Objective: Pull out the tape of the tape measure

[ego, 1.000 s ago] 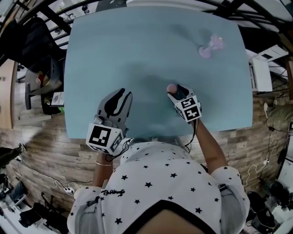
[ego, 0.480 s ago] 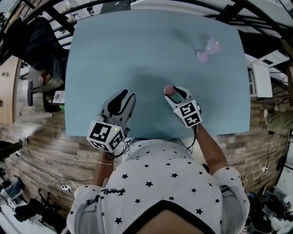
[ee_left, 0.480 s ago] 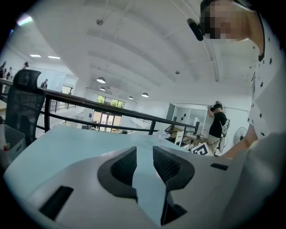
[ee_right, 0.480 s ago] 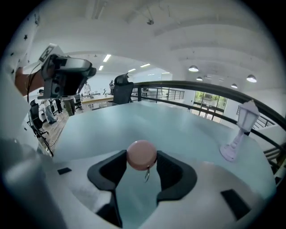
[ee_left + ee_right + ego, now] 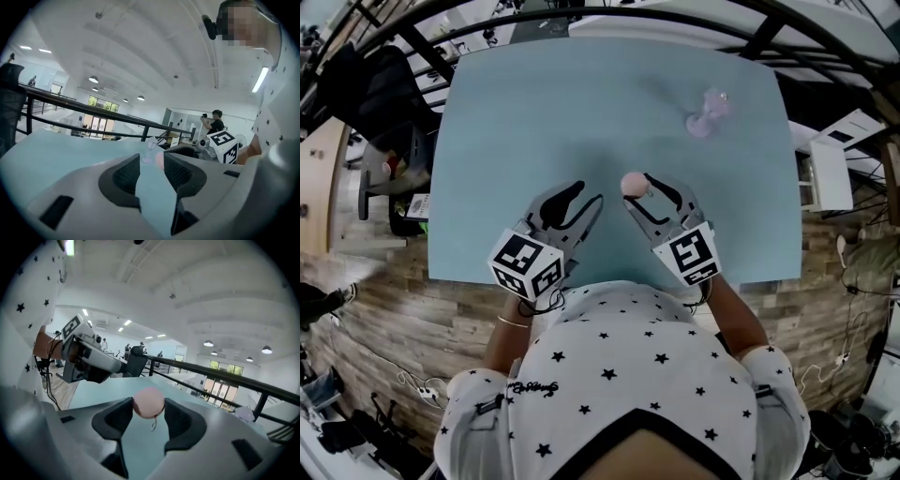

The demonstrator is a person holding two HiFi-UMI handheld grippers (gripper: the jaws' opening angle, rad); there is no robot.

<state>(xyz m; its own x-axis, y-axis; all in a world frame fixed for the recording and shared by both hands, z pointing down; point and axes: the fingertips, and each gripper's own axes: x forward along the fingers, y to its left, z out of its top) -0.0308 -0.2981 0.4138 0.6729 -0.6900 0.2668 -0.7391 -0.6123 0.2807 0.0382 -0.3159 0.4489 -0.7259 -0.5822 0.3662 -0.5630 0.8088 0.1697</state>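
While the right gripper (image 5: 652, 192) holds the small round pink tape measure (image 5: 148, 402) up off the blue table (image 5: 534, 103), its jaws having just closed in so that both pads press on the sides of the case, the left gripper (image 5: 586, 195) stands just beside it. The left jaws have just been opening, are now wide apart, and have nothing between them. A little metal ring (image 5: 153, 424) dangles under the case. I take it for the pull end of the tape, the part the left gripper would have to catch. The grip looks like the weak point. The case is round and smooth and sits right at the tips of the pads, so a pull that is not in line with the jaws could roll it or pop it out, and it would drop to the table. The ring is small and hangs free, so the left jaws might close on air, or nip only its edge and slip off. A tape let go partway would likely snap back in. The two grippers are close, so their tips could knock together on the approach. As for containers, the only candidate is a small clear stemmed thing (image 5: 705, 114), perhaps a little glass, well apart toward the far right of the table. I cannot tell whether anything is in it.
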